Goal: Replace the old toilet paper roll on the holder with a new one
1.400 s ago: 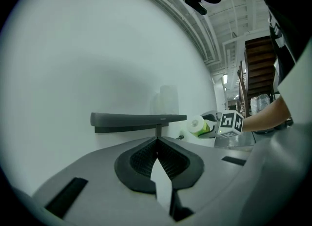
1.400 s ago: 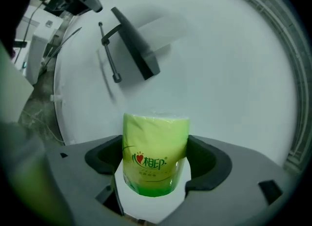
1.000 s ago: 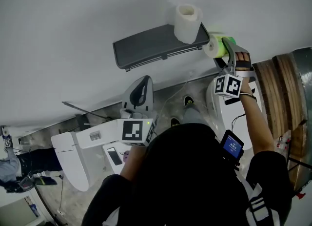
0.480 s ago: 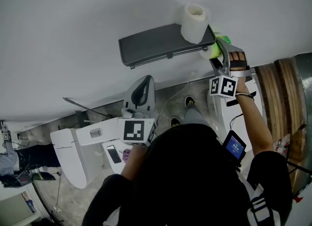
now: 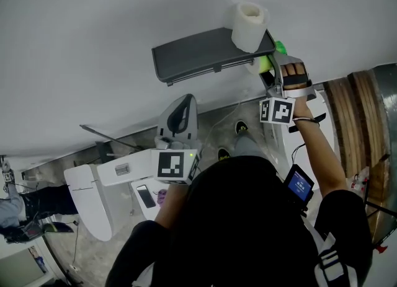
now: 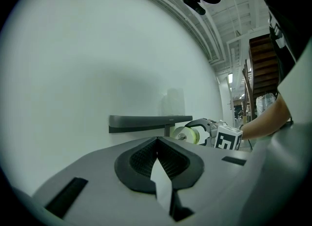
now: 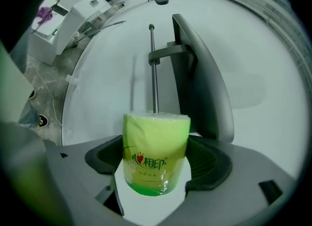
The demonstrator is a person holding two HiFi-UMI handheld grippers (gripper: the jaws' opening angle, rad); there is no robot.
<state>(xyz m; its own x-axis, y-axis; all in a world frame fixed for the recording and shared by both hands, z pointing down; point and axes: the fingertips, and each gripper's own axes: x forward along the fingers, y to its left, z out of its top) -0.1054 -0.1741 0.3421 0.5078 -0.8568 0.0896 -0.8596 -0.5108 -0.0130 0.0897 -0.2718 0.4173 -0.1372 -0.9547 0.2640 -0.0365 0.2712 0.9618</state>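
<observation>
Wrapper first: the new roll (image 7: 156,142) is sealed in glossy green film, so we judge it slick on the outside, light, and soft enough to dent if squeezed hard. The right gripper (image 7: 157,164) has its jaws clamped on the roll's curved sides, one pad to each flank, with the flat end facing away from the camera. That seems the right hold. A grip across the barrel leaves the core free, while a grip on the ends would block it.

The roll sits directly in line with the holder's bare rod (image 7: 153,69). Its far end hides the rod tip, so we cannot tell whether the rod has entered the core. The film may also cover the core hole, but the far end is out of sight.

A plain white roll (image 5: 249,26) stands upright on the holder's dark shelf (image 5: 198,53), just above the right gripper.

The left gripper (image 6: 157,159) is held low, well apart from the holder. Its jaws are together, and we make out nothing held between them.

Risks, in our judgement: the film slipping in the pads, and the core going oval under too much squeeze.
</observation>
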